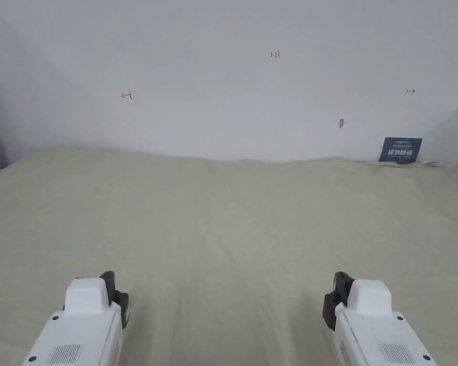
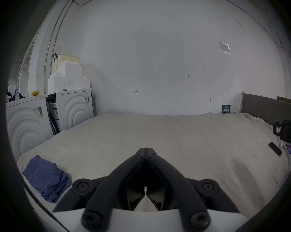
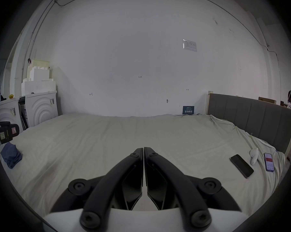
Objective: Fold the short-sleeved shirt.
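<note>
Both grippers (left gripper (image 2: 145, 153), right gripper (image 3: 143, 148)) pressed together, empty; shirt (image 2: 46, 179) crumpled left of left gripper: spread jaws before reaching.

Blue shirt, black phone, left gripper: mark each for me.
blue shirt (image 2: 46, 177), left gripper view, middle of the crumpled heap.
black phone (image 3: 241, 165), right gripper view, centre of its dark screen.
left gripper (image 2: 145, 154), left gripper view, where the closed jaw tips meet.

A pale sheeted bed (image 1: 223, 214) against a white wall (image 1: 223, 86) — grey headboard (image 3: 252, 116) at right.
</note>
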A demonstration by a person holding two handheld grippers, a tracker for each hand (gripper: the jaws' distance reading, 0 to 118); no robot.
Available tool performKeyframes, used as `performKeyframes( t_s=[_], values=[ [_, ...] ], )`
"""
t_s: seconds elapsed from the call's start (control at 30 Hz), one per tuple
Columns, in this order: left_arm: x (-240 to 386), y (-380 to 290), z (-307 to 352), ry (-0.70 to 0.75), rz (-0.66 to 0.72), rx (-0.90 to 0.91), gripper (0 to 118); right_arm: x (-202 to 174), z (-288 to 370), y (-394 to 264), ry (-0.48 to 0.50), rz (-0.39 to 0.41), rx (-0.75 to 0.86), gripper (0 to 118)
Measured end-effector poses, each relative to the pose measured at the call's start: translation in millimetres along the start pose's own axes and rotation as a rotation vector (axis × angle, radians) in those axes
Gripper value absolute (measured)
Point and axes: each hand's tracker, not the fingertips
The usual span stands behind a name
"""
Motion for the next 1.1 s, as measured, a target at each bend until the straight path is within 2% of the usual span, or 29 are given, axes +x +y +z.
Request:
performKeyframes(
  t_s=[0.7, 0.97, 1.0, 1.03, 1.07, 1.1],
  values=[
    [16, 10, 13, -0.034, -0.028, 0.000, 0, -3, -3, 3, 0.028, -0.004, -0.032, 2],
    [13, 12, 9, -0.028, 0.016, 0.003, 0, -3, -2, 7, 0.027, -0.020, -0.025, 4],
    [13, 12, 9, -0.027, 0.021, 0.003, 4, -4, -2, 7, 0.027, -0.016, -0.024, 9],
    [12, 12, 9, -0.030, 0.030, 0.005, 9, -4, -2, 8, 0.030, -0.016, -0.021, 20],
    [12, 12, 9, -0.027, 0.038, 0.005, 18, -4, -2, 8, 0.033, -0.017, -0.020, 40],
    [11, 12, 9, -0.024, 0.045, 0.007, 32, -5, -2, 8, 0.034, -0.018, -0.020, 65]
  ],
)
